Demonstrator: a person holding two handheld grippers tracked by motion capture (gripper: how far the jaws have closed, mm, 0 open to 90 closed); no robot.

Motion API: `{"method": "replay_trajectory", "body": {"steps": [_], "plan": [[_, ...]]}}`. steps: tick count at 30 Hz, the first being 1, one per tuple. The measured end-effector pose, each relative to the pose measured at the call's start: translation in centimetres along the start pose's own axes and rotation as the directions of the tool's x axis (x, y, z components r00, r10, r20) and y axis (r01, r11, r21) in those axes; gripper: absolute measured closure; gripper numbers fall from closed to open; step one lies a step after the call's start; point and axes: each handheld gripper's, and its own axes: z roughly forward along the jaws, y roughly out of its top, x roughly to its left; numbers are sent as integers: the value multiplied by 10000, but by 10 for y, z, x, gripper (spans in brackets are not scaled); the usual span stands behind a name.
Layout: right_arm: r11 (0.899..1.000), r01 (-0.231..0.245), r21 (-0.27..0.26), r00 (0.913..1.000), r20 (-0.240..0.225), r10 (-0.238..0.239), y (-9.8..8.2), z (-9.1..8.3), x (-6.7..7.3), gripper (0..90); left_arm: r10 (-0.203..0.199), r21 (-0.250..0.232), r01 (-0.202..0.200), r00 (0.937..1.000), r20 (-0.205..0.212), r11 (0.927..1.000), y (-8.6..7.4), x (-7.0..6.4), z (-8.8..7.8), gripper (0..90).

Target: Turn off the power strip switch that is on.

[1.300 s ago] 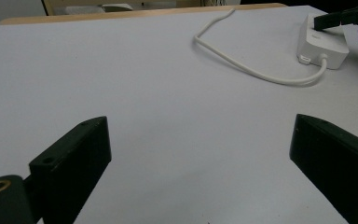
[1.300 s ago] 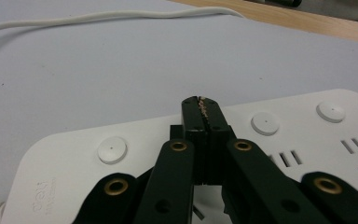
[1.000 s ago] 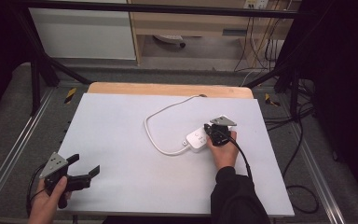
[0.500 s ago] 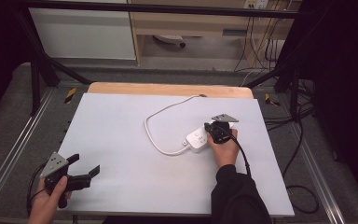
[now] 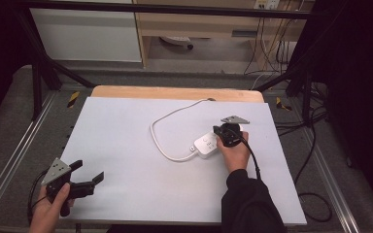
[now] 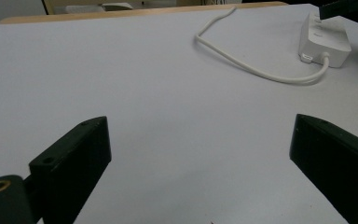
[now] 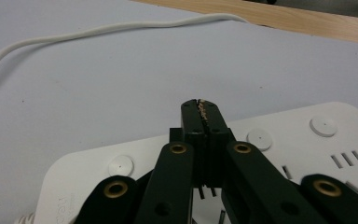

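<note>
A white power strip (image 5: 207,144) lies right of the table's middle, and its white cable (image 5: 167,124) loops left and back to the far edge. My right gripper (image 5: 219,132) is shut with nothing between its jaws. In the right gripper view its closed tips (image 7: 200,109) hang over the top face of the strip (image 7: 284,140), between two round buttons; whether they touch it I cannot tell. My left gripper (image 5: 88,171) is held open near the front left corner, empty. It looks across bare tabletop toward the strip (image 6: 324,39) and the cable (image 6: 256,70).
The white tabletop (image 5: 126,145) has a wooden strip (image 5: 175,93) along its far edge. Metal rails run along both sides of the table. Loose black cables (image 5: 315,145) lie on the floor to the right, and cabinets stand beyond the table.
My right gripper has crept slightly away from me over the power strip. The left gripper and the strip have stayed where they were.
</note>
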Motion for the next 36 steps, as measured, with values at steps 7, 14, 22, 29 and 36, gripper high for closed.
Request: {"method": "replay_trajectory", "body": {"steps": [7, 14, 22, 29, 36], "plan": [[9999, -106, -126, 9999, -69, 105, 2, -3, -3, 900, -5, 32, 5, 10000, -1, 10000, 0, 0, 0, 49], [9991, -164, -388, 9998, -113, 160, 5, -7, -6, 837, -2, 40, 2, 10000, 14, 10000, 0, 0, 0, 49], [9965, 39, -833, 9999, -103, -48, 11, -12, -8, 743, -19, 66, 19, 10000, 22, 10000, 0, 0, 0, 50], [9950, 69, -1001, 9994, -342, -104, 17, -15, -9, 668, -13, 98, 14, 10000, -9, 10000, -1, 1, 0, 50], [9933, -137, -1146, 9981, -618, 66, 20, -20, -12, 555, 30, 134, -29, 10000, -27, 9999, -1, 0, 1, 50]]}}
